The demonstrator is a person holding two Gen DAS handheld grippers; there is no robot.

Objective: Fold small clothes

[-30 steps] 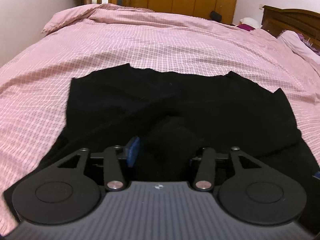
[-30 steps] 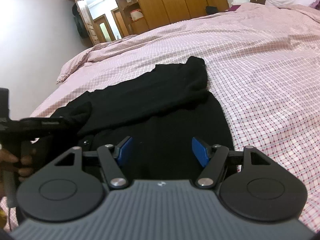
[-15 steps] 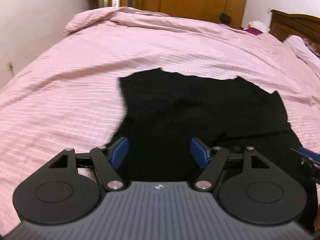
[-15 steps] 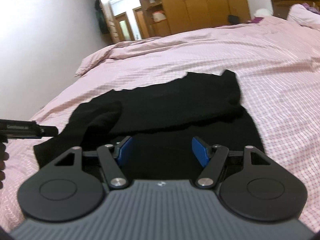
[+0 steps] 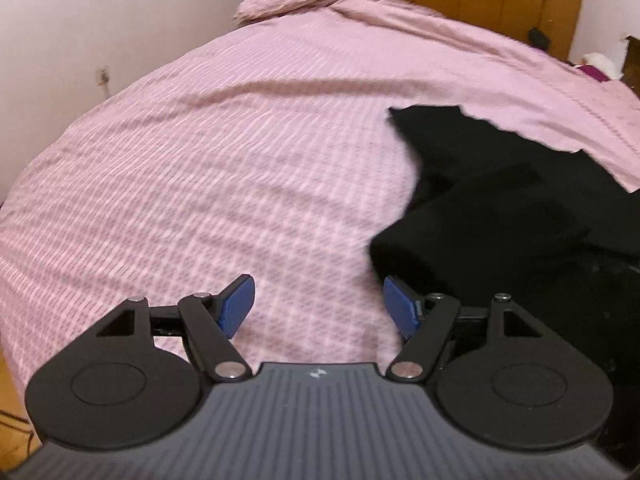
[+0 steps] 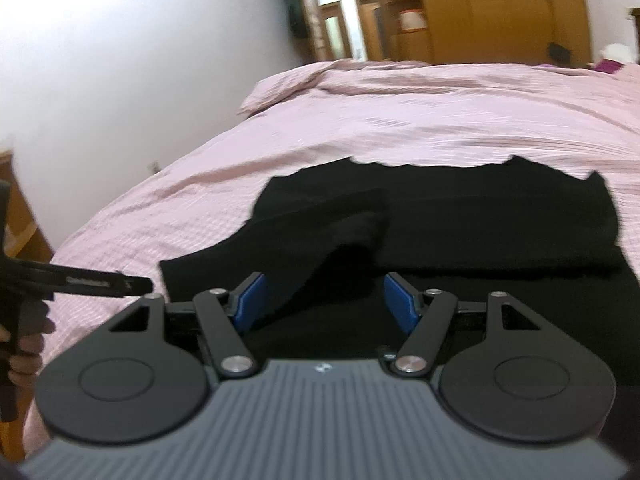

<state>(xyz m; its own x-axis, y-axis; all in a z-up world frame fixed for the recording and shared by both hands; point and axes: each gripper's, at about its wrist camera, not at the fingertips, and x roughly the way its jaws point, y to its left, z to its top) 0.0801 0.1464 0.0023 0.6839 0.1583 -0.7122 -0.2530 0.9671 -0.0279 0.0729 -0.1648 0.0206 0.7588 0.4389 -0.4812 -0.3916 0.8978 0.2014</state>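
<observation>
A black garment lies spread on the pink checked bedspread, with one part folded inward over its body. In the left wrist view the garment lies at the right. My left gripper is open and empty, over bare bedspread just left of the garment's edge. My right gripper is open and empty, low over the garment's near part. The left gripper also shows at the left edge of the right wrist view, held in a hand.
A white wall runs along the bed's left side. Wooden wardrobes and a doorway stand beyond the far end. The bedspread is bunched at the far left corner. A wooden headboard edge shows at the far right.
My left gripper let go of the black fabric, opened, and swung left off the garment onto bare bedspread. My right gripper stayed open and its view turned left over the garment.
</observation>
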